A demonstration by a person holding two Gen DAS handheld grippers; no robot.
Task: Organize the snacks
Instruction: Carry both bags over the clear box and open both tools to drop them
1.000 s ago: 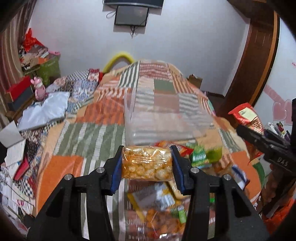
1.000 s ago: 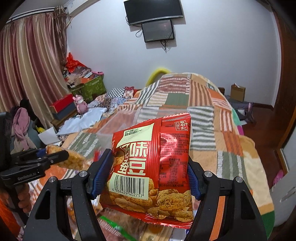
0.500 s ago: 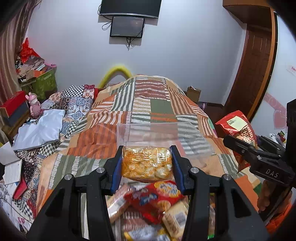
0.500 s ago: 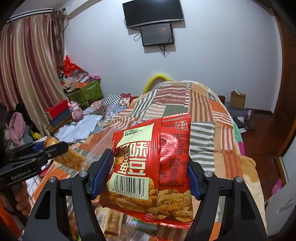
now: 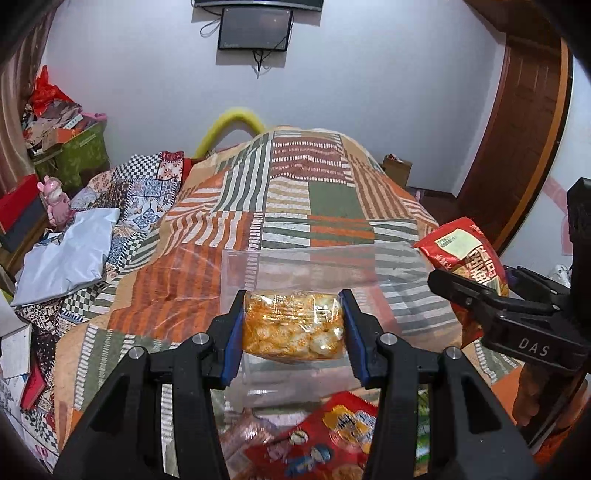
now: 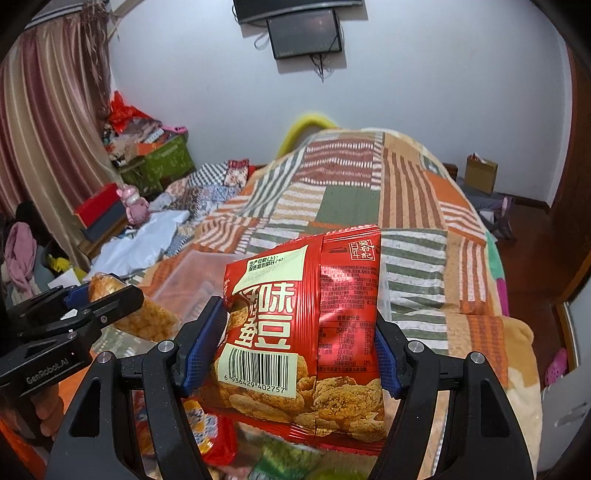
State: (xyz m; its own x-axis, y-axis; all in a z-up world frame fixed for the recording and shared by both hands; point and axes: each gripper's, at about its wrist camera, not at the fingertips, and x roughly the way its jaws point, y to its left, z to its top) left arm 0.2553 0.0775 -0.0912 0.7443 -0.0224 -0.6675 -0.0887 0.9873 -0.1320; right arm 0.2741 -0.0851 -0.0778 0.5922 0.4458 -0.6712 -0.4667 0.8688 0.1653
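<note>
Ideally, with the left gripper clamping the clear snack pack and the right gripper clamping the red bag, lower each squarely over the clear bin before releasing.

Black tongs with blue pads, clamped on a clear packet of orange-yellow puffed snacks. Black right tongs, blue-padded too, around a red bag bearing a cream label, white barcode panel and golden-brown printed pieces. Patchwork quilt in orange, green, cream and rust stripes. Transparent box. Pale lilac-white wall; black screens. Pink-brown striped curtain. Yellow arc beyond the bed. Red wrapper with yellow and blue print below.
</note>
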